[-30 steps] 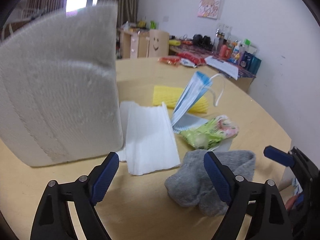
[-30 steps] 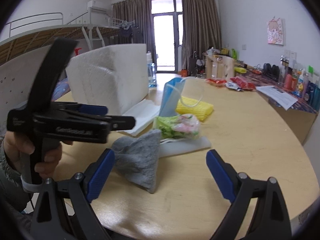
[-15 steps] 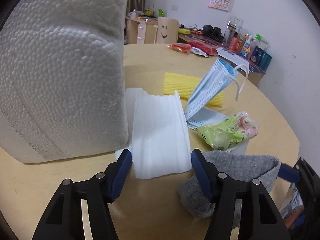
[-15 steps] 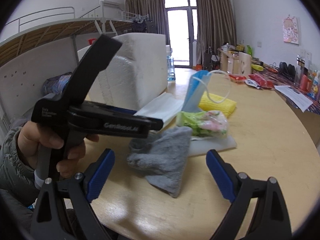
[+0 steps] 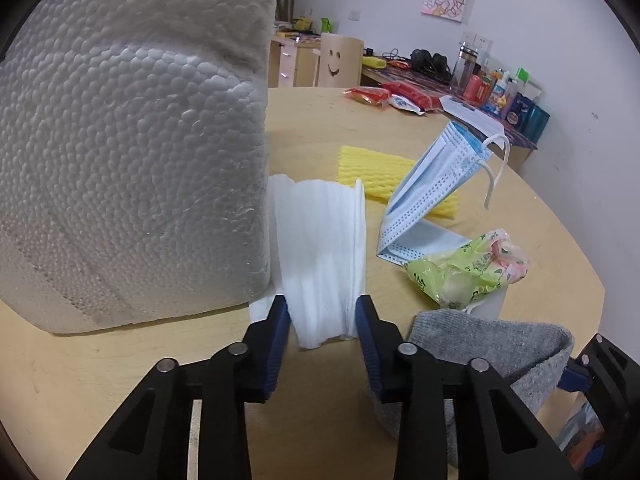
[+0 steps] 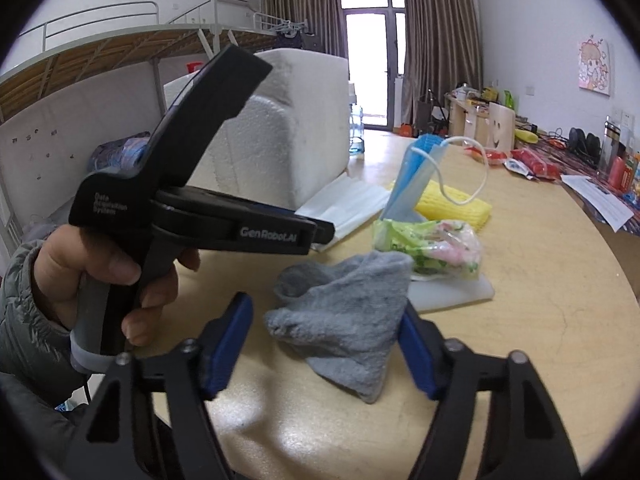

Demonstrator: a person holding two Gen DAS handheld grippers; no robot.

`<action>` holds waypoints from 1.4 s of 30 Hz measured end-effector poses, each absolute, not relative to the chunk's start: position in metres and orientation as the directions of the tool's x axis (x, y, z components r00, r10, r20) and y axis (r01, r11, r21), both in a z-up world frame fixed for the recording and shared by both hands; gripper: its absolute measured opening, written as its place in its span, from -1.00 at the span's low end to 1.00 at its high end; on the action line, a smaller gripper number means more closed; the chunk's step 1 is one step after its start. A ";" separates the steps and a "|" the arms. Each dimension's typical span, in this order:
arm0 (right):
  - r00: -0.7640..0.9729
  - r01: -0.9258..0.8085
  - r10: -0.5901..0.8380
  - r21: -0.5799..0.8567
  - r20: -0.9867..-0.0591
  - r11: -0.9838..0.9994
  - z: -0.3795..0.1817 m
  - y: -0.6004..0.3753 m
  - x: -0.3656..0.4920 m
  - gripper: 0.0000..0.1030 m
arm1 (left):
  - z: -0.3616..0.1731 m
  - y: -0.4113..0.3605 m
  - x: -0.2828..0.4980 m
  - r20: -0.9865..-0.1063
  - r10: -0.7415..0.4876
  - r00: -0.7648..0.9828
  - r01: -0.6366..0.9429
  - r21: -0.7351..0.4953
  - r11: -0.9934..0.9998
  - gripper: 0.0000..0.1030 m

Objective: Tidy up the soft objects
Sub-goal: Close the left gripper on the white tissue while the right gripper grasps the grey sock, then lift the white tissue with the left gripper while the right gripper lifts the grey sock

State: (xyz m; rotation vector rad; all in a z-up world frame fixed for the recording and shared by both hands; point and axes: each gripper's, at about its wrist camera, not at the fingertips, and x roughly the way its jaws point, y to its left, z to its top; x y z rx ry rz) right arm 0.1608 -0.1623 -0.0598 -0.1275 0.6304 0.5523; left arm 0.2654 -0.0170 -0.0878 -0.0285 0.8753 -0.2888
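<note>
My left gripper (image 5: 322,318) is shut on the near end of a folded white foam sheet (image 5: 322,248) that lies on the round wooden table (image 5: 120,360) beside a big white styrofoam block (image 5: 132,152). The left gripper also shows in the right wrist view (image 6: 320,229). My right gripper (image 6: 324,340) is open, its blue pads on either side of a crumpled grey sock (image 6: 344,316), close to it. The sock also shows in the left wrist view (image 5: 492,356). A blue face mask (image 5: 436,184), a yellow foam net (image 5: 384,172) and a green snack bag (image 5: 468,272) lie behind.
The styrofoam block (image 6: 280,140) stands left of the sheet. A white foam pad (image 6: 448,294) lies under the snack bag. Red packets (image 5: 384,96) lie at the table's far side. A cluttered desk with bottles (image 5: 500,92) lines the wall.
My left gripper has moved forward and closed from wide open onto the white foam sheet. My right gripper has moved closer to the grey sock and its fingers have narrowed around it.
</note>
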 end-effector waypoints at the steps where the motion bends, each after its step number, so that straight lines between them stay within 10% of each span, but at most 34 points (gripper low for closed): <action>1: 0.670 -0.527 0.449 0.049 -0.591 0.849 -0.059 -0.162 0.163 0.27 | -0.088 -0.017 0.265 -0.752 -0.264 0.604 0.240 -0.144 0.960 -0.42; 11: 0.674 -0.508 0.425 0.038 -0.605 0.860 -0.062 -0.160 0.163 -0.66 | -0.088 -0.020 0.268 -0.751 -0.276 0.600 0.253 -0.148 0.956 -0.65; 42: 0.708 -0.490 0.429 0.048 -0.561 0.870 -0.056 -0.175 0.153 -0.70 | -0.060 -0.035 0.250 -0.681 -0.290 0.672 0.325 -0.081 0.942 -0.96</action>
